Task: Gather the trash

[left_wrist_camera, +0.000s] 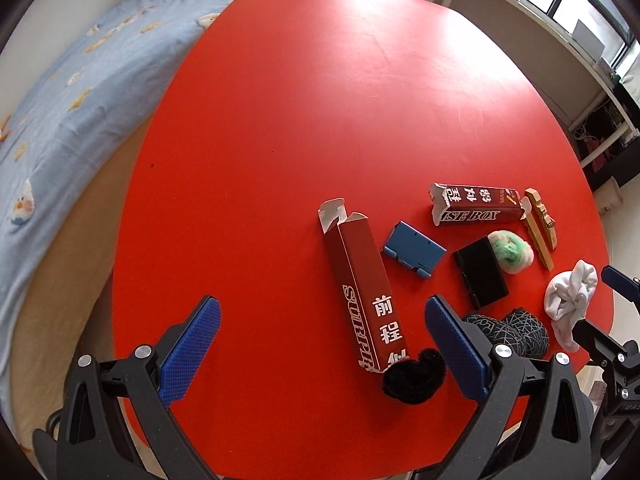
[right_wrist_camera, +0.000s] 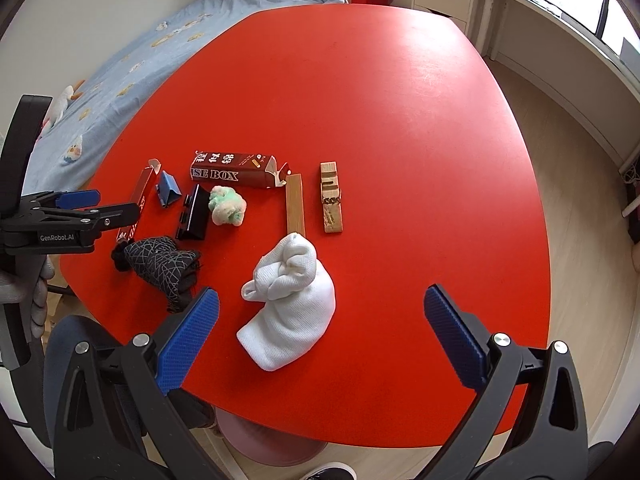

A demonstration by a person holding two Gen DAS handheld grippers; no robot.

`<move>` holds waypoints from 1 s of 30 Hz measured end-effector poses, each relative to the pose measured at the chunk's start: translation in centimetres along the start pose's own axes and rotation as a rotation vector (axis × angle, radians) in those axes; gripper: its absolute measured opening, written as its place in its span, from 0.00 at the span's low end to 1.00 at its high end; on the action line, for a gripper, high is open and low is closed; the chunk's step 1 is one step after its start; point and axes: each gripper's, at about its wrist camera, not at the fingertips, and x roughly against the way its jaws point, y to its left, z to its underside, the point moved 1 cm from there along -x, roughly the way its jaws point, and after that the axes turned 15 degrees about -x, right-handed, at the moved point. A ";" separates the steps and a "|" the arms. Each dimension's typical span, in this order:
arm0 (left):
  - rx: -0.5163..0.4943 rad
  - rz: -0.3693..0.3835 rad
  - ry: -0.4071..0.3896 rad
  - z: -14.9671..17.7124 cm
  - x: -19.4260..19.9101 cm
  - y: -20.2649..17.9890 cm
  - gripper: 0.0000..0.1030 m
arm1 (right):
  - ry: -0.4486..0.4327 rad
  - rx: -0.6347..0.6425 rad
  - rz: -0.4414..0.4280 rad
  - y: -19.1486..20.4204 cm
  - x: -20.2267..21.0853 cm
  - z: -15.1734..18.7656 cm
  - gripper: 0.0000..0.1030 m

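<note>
On the counter (right_wrist_camera: 400,120), a sock (right_wrist_camera: 292,300) lies nearest the front edge. Behind it lie two wood strips (right_wrist_camera: 295,204), and left of those a box (right_wrist_camera: 232,170) with a sponge (right_wrist_camera: 227,205) before it. A bed (right_wrist_camera: 160,52) stands left of the counter.

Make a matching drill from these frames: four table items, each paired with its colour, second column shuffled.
Items:
1. sock
2. folding stand
3. sponge
4. pom-pom

Colours:
A. black
B. green and cream
C. white
D. blue

Pairs: 1-C, 2-D, 3-B, 4-A
</note>
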 end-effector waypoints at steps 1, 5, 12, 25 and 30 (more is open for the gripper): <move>0.002 0.001 0.012 -0.1 -0.2 -0.1 0.94 | 0.002 0.001 -0.002 0.0 -0.2 0.0 0.97; -0.010 -0.020 0.004 -0.3 -0.8 -0.5 0.86 | 0.028 0.001 -0.021 0.1 -0.9 0.0 0.77; -0.051 -0.016 -0.035 -0.2 0.2 -1.0 0.30 | 0.046 0.017 -0.058 0.7 -1.1 0.5 0.43; -0.088 0.002 -0.102 2.1 2.8 -0.5 0.14 | -0.012 0.020 -0.065 1.2 1.4 0.9 0.32; -0.130 0.007 -0.164 3.9 6.0 -1.8 0.14 | -0.041 0.030 -0.069 1.2 3.6 1.8 0.32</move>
